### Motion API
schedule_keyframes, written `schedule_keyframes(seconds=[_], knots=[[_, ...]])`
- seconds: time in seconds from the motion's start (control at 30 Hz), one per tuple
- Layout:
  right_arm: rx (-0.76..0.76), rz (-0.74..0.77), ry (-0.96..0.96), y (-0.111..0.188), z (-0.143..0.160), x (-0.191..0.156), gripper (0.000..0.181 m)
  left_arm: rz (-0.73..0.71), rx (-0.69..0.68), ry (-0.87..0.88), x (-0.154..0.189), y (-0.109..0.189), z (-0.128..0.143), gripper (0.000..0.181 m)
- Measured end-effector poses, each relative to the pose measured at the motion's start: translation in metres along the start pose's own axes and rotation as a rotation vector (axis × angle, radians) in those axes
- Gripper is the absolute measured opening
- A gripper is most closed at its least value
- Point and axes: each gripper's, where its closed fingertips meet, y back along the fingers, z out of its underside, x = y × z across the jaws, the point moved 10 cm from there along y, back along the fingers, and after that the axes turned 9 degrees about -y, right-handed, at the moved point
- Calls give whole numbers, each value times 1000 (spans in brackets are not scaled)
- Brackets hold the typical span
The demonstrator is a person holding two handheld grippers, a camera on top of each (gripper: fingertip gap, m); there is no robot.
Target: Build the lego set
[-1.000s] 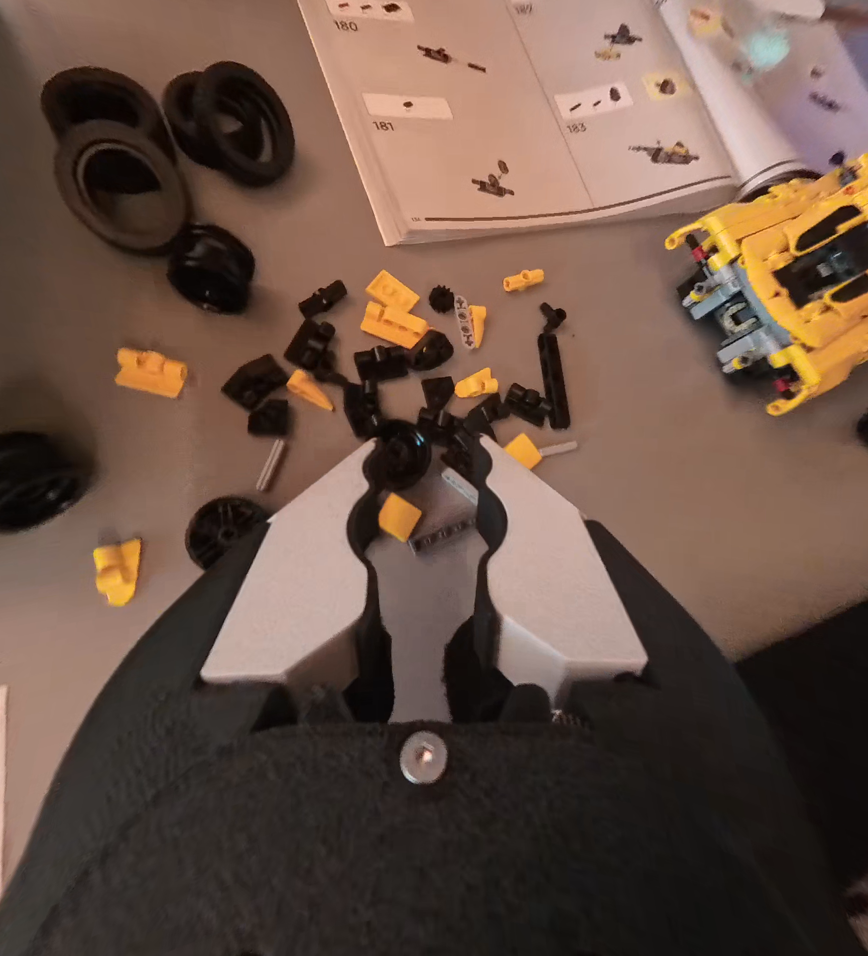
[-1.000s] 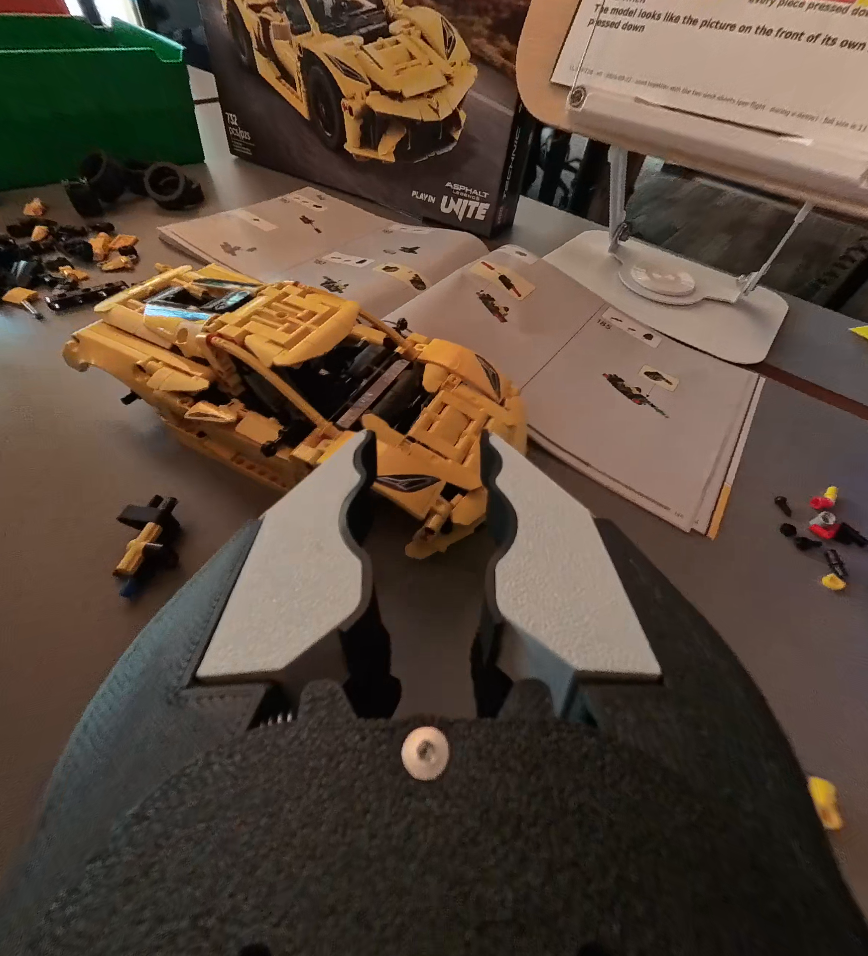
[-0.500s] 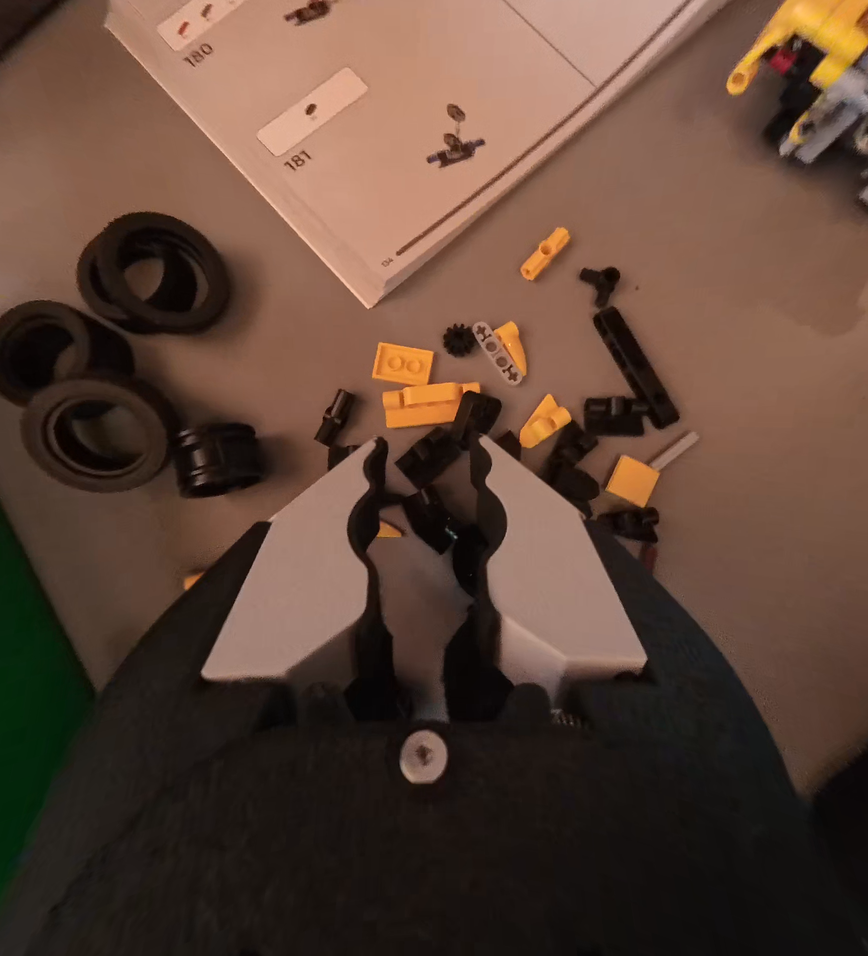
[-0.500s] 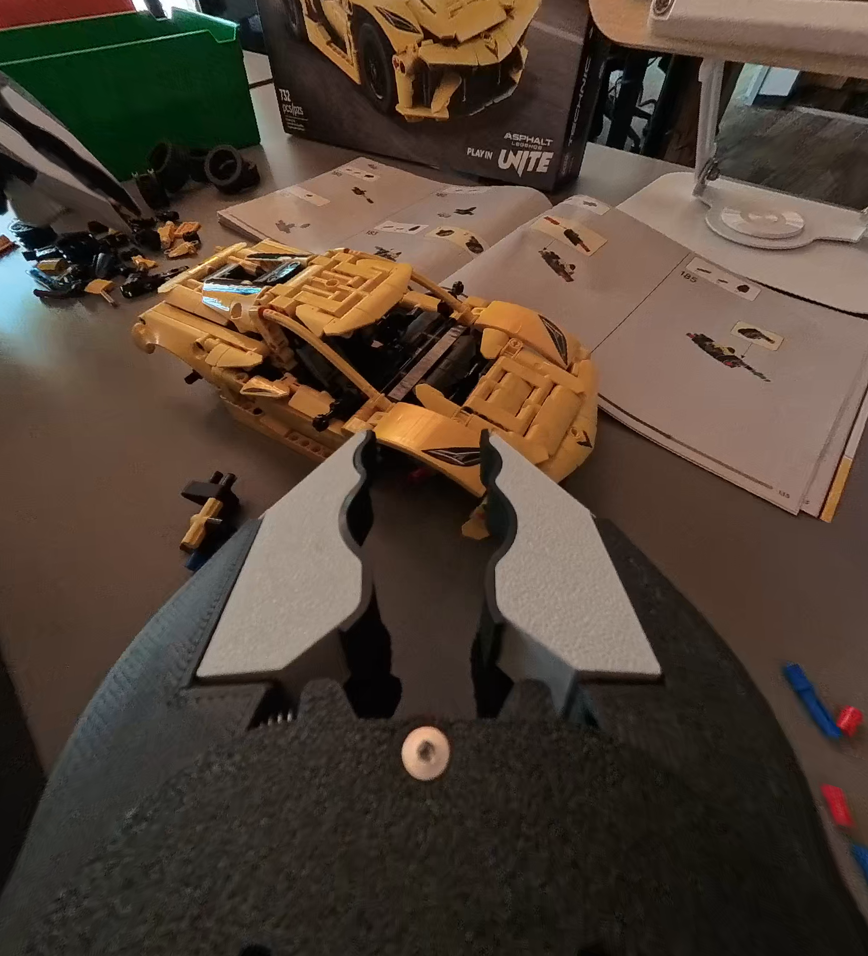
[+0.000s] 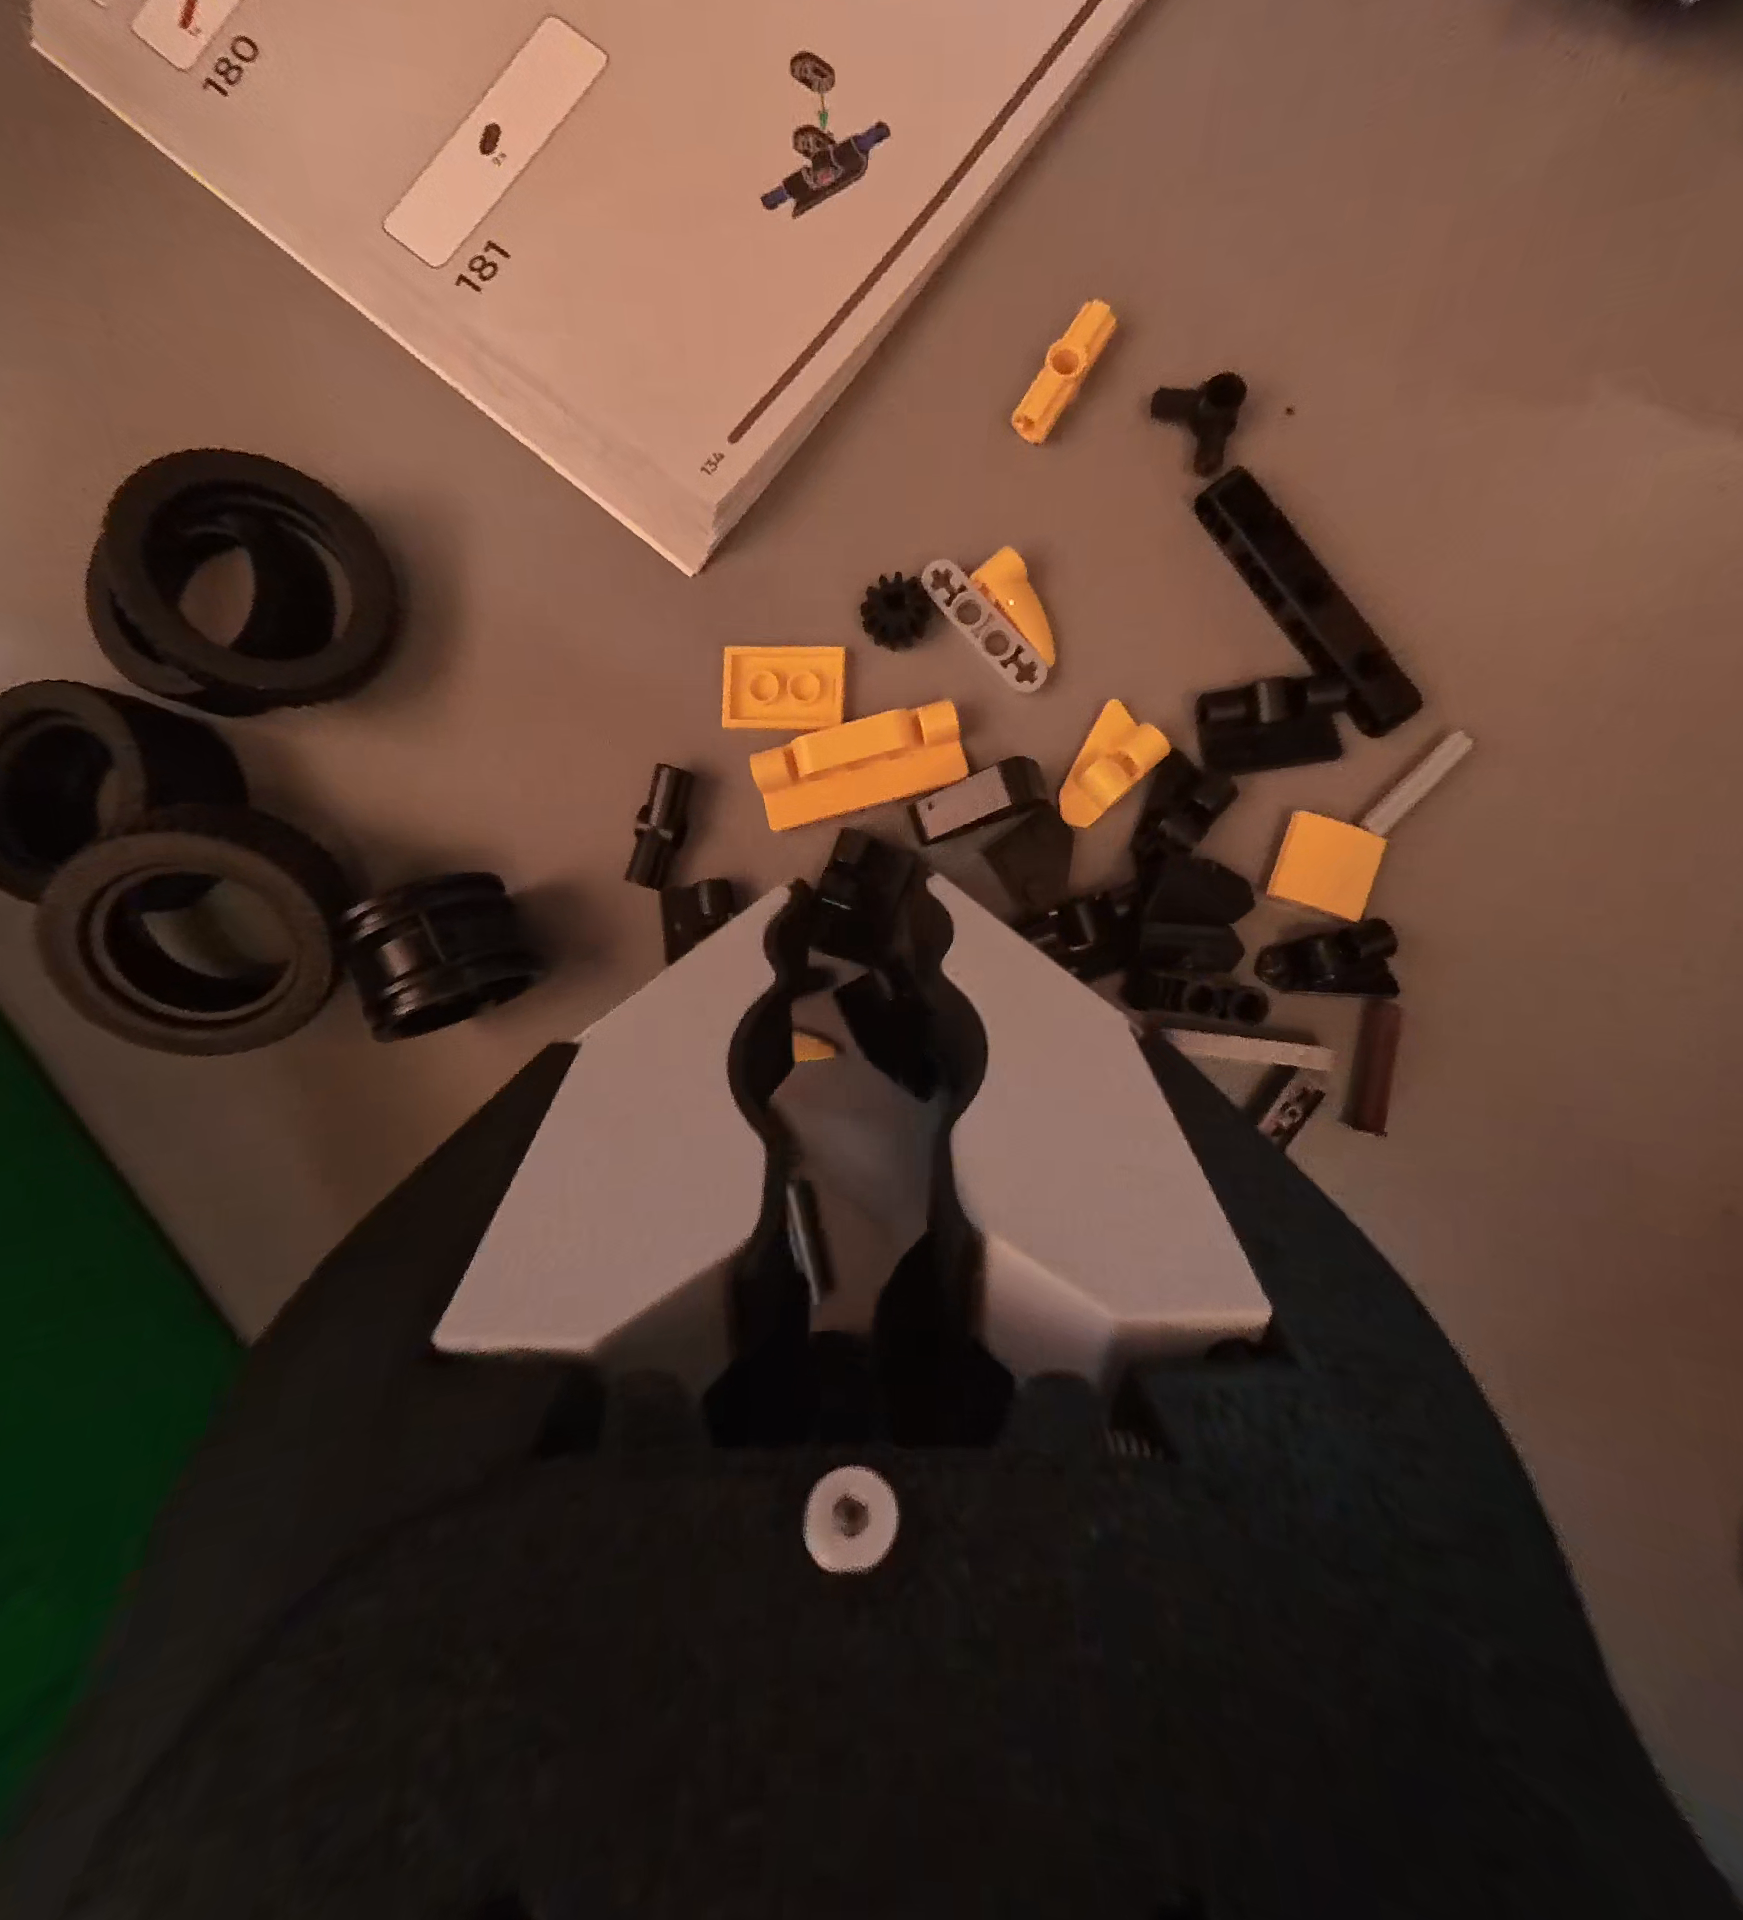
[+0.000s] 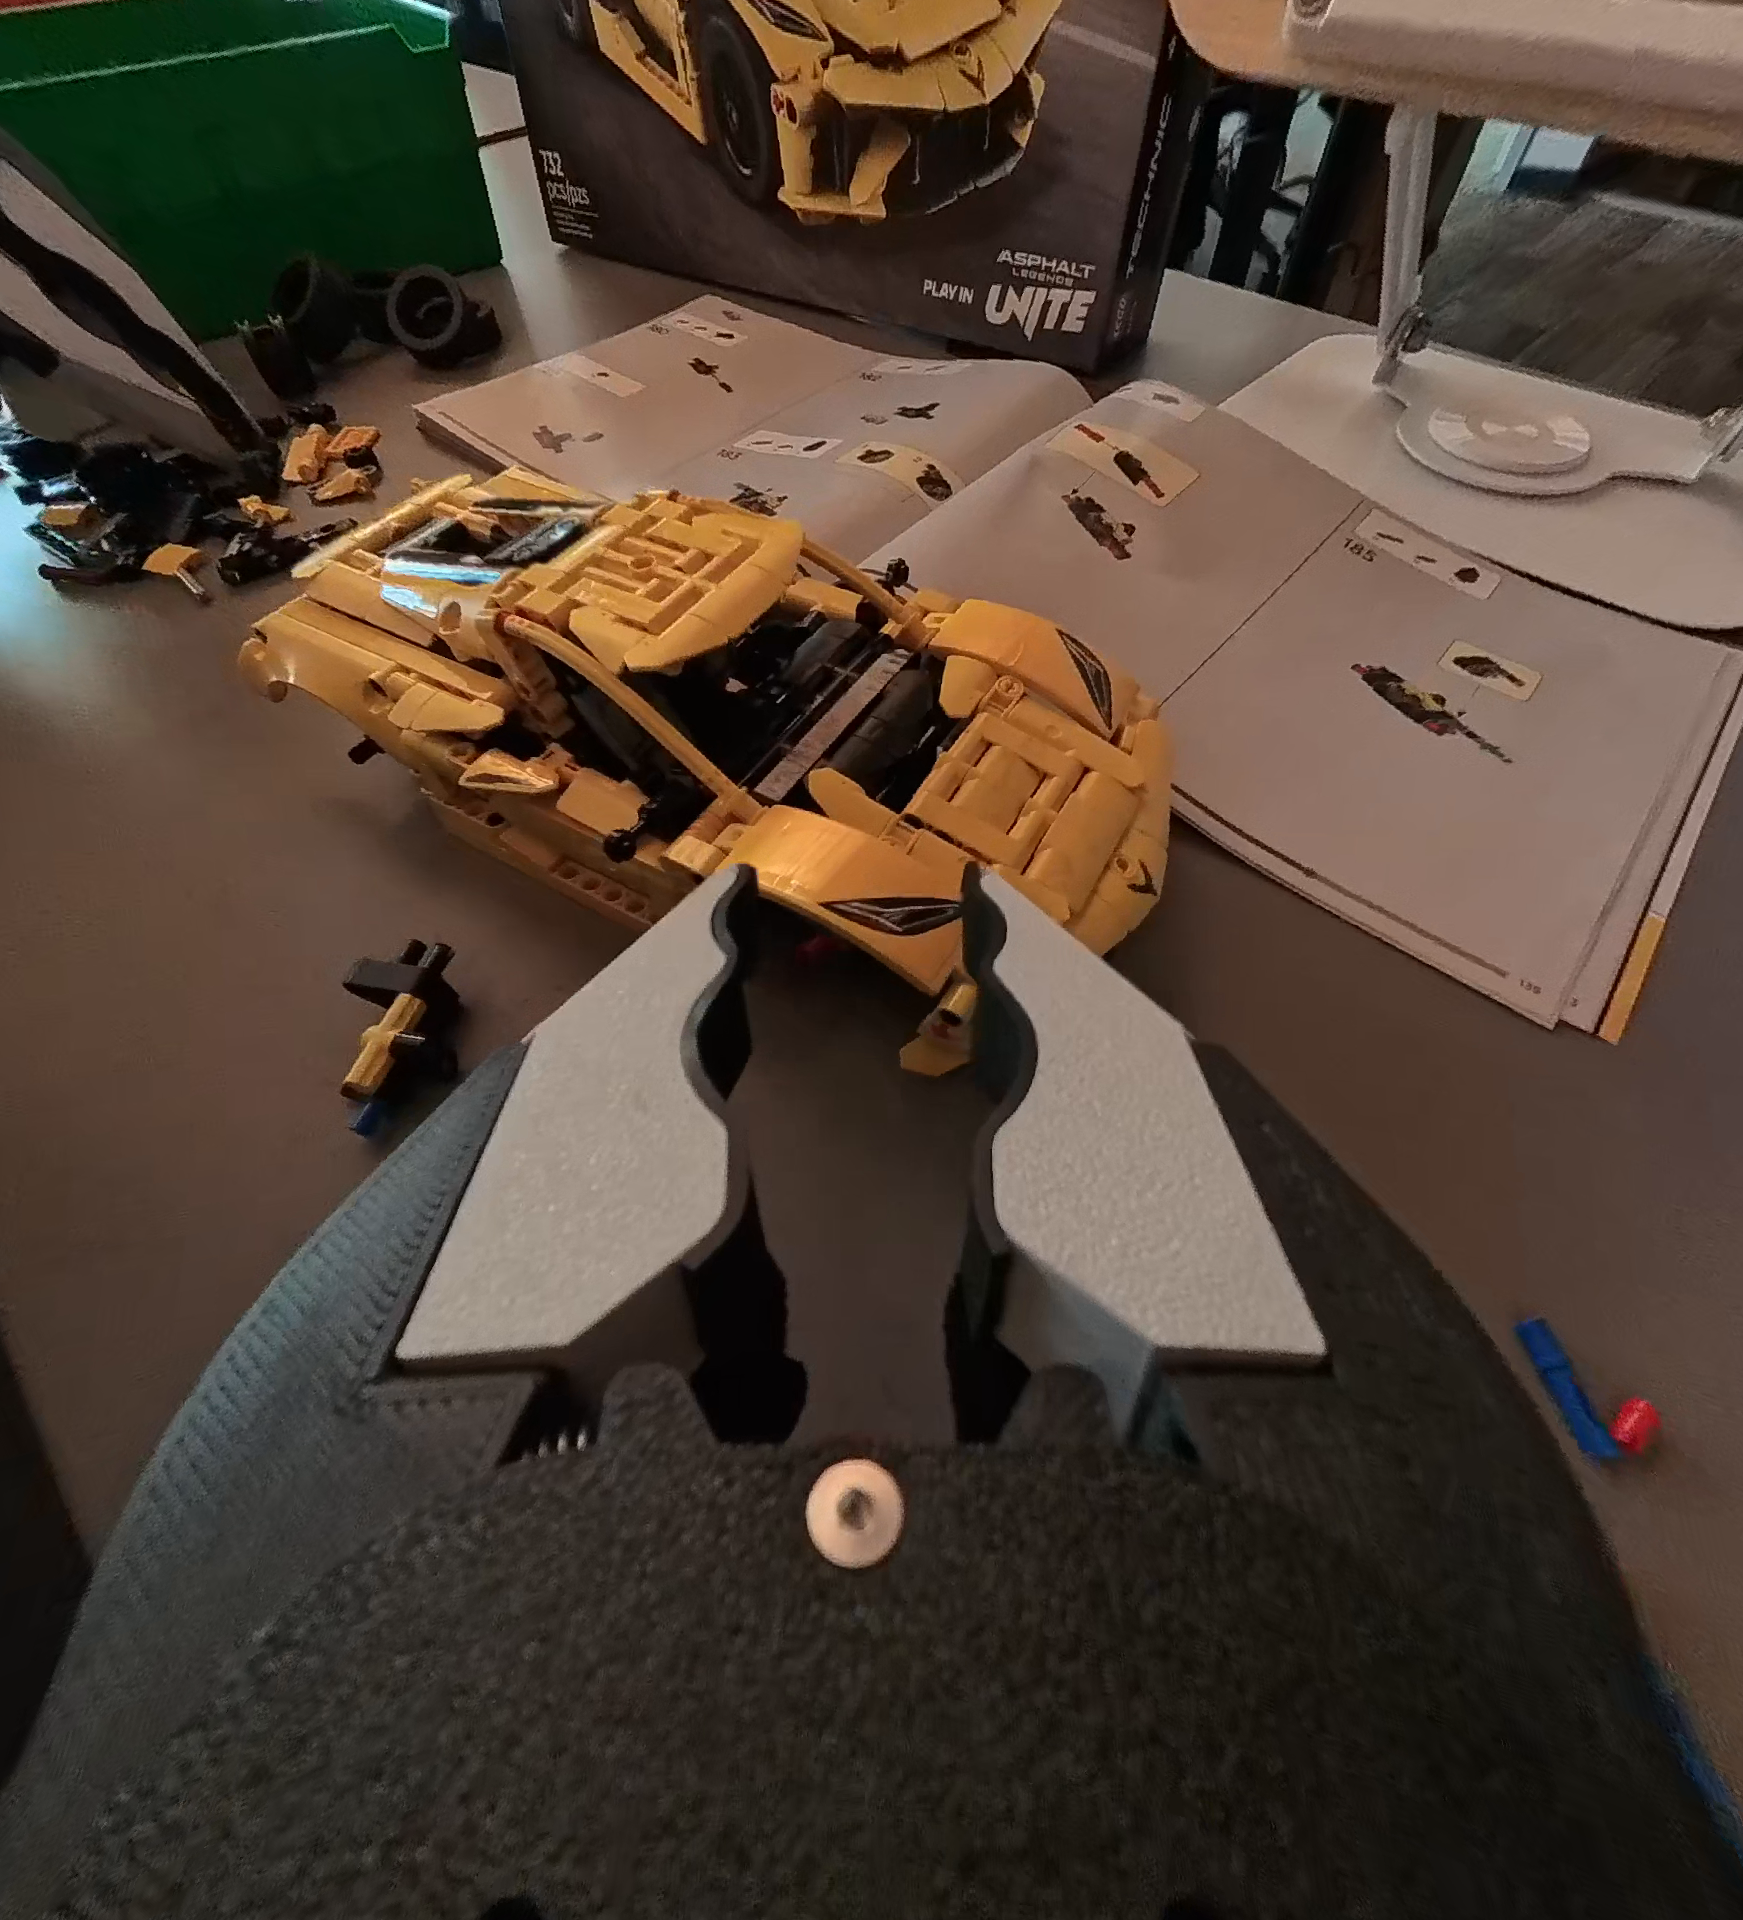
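My left gripper (image 5: 862,904) points down into a pile of loose black and yellow lego pieces (image 5: 1106,790) on the grey table. Its jaws stand narrow, closed on a small black piece (image 5: 862,878) that still rests in the pile. The left gripper also shows at the far left of the right wrist view (image 6: 243,436), tips down in the pile. My right gripper (image 6: 856,904) is open and empty, low over the table just in front of the nose of the part-built yellow car (image 6: 701,665).
An open instruction booklet (image 5: 586,208) (image 6: 1366,644) lies behind the pile and the car. Black tyres (image 5: 233,582) and a wheel hub (image 5: 441,951) lie left of the pile, by a green bin (image 6: 223,156). The set's box (image 6: 846,156), a white stand (image 6: 1521,468) and a small black-yellow sub-assembly (image 6: 399,1018) are nearby. The gap from one gripper's tips to the other's is roughly 40 cm. My left gripper's tips are some 7 cm from the wheel hub (image 5: 441,951). The right camera catches it too, in the right wrist view (image 6: 262,337).
My left gripper has moved down and forward into the pile and its jaws have narrowed onto a black piece. My right gripper has drawn back a little from the car, still open.
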Motion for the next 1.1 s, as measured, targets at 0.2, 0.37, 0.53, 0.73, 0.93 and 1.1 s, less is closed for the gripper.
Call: schedule_keyframes(seconds=[0.2, 0.37, 0.53, 0.73, 0.93, 1.1], knots=[[52, -78, -24, 4, -29, -7, 38, -132, 125, -50, 10, 32, -46, 18], [41, -195, -53, -3, -50, -20, 38, 23, 570, -14, 55, 47, -131, 17], [4, -379, -218, -9, -59, -32, 43, 170, 735, -111, 117, 20, -201, 17], [59, -585, -487, -8, -56, -29, 30, 98, 759, -355, 176, -1, -235, 17], [39, -635, -500, -4, -54, -28, 16, -97, 716, -541, 199, -3, -237, 17], [23, -664, -519, -5, -50, -32, 14, -92, 688, -584, 207, -4, -235, 17]])
